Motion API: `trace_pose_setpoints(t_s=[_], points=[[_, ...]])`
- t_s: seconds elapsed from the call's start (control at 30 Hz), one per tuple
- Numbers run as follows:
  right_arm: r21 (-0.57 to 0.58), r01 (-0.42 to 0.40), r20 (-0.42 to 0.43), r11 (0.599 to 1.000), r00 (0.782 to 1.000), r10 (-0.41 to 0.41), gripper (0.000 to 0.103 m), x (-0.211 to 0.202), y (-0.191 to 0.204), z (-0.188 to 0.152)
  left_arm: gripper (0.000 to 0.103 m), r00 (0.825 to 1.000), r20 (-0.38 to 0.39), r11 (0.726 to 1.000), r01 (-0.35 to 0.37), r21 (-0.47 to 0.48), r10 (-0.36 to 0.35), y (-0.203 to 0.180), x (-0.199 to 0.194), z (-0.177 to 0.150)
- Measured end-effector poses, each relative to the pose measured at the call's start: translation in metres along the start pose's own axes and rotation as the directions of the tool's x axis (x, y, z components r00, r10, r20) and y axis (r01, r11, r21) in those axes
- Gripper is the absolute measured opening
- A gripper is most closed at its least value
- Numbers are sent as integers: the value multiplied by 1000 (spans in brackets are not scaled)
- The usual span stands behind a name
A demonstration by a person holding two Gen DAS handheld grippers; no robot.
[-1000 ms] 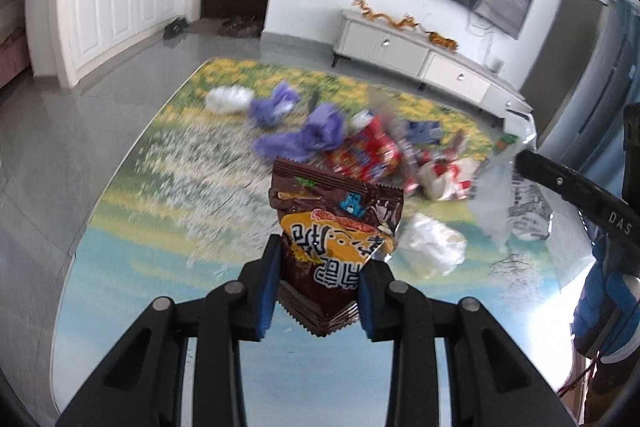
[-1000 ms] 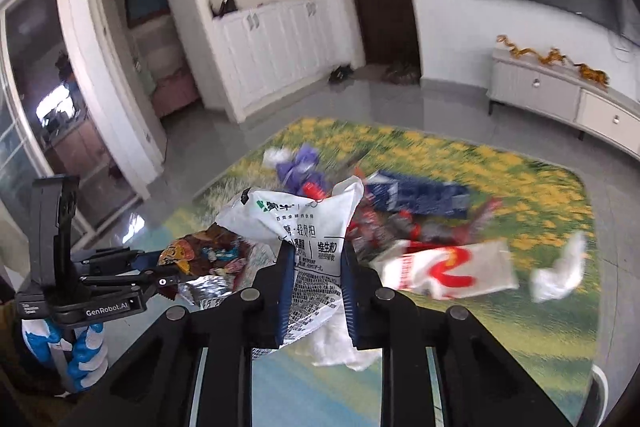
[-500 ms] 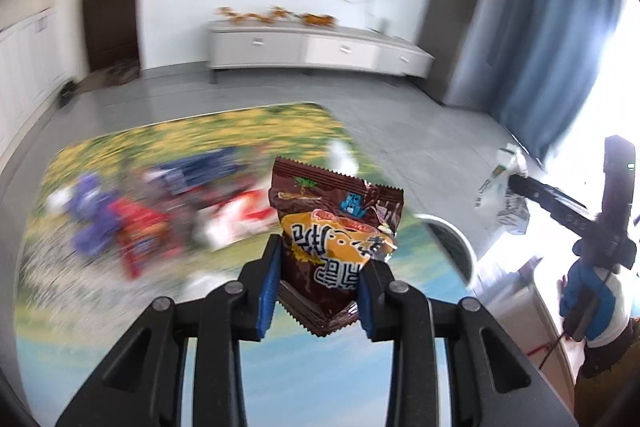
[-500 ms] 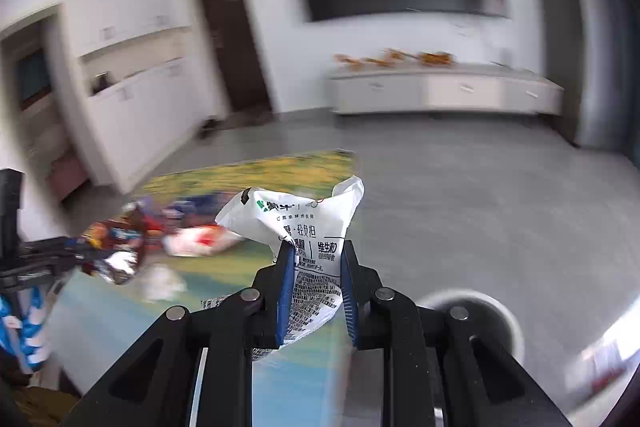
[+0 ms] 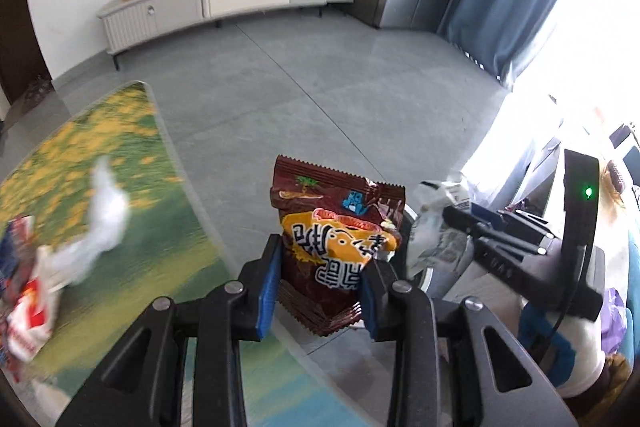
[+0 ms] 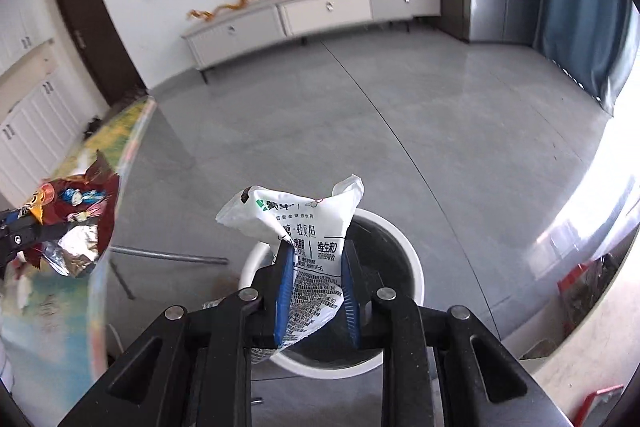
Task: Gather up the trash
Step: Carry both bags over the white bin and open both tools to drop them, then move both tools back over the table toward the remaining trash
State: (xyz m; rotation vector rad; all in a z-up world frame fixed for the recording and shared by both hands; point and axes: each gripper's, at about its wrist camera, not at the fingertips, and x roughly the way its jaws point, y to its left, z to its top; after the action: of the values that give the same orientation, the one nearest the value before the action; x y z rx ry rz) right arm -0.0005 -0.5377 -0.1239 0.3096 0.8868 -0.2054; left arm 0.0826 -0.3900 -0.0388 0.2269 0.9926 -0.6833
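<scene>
While hanging over the white bin (image 6: 414,269), right gripper (image 6: 316,287) is pinching a white milk pouch (image 6: 304,227); left gripper (image 5: 318,285) is pinching a brown snack bag (image 5: 334,243) near table edge (image 5: 188,187), w/ more wrappers (image 5: 24,283) lying far left.

White milk pouch (image 6: 308,247): green 蒙牛 logo near the top, black "轻负担" and "维生素D" below it, fine print under that too small to read. Brown snack packet (image 5: 336,247): big white Chinese characters on a yellow panel, upside down, can't make them out.
</scene>
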Motion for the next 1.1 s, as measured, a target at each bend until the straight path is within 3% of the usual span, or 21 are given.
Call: trace_pose_setpoints(t_s=[0.17, 0.3, 0.37, 0.8, 1.1], points=[[16, 43, -71, 999, 997, -42, 26, 35, -15, 1, 35, 998, -61, 1000, 11, -24, -13, -11, 45, 10], [41, 69, -105, 997, 992, -64, 31, 50, -23, -3, 50, 993, -107, 996, 50, -72, -57, -13, 74, 14], [52, 85, -108, 995, 991, -79, 36, 51, -27, -4, 52, 991, -118, 995, 54, -87, -64, -13, 81, 15], [115, 103, -13, 988, 995, -102, 51, 14, -35, 4, 53, 984, -122, 988, 114, -104, -127, -8, 75, 11], [122, 113, 82, 986, 989, -123, 54, -35, -29, 10, 53, 981, -106, 982, 149, -113, -161, -4, 64, 10]])
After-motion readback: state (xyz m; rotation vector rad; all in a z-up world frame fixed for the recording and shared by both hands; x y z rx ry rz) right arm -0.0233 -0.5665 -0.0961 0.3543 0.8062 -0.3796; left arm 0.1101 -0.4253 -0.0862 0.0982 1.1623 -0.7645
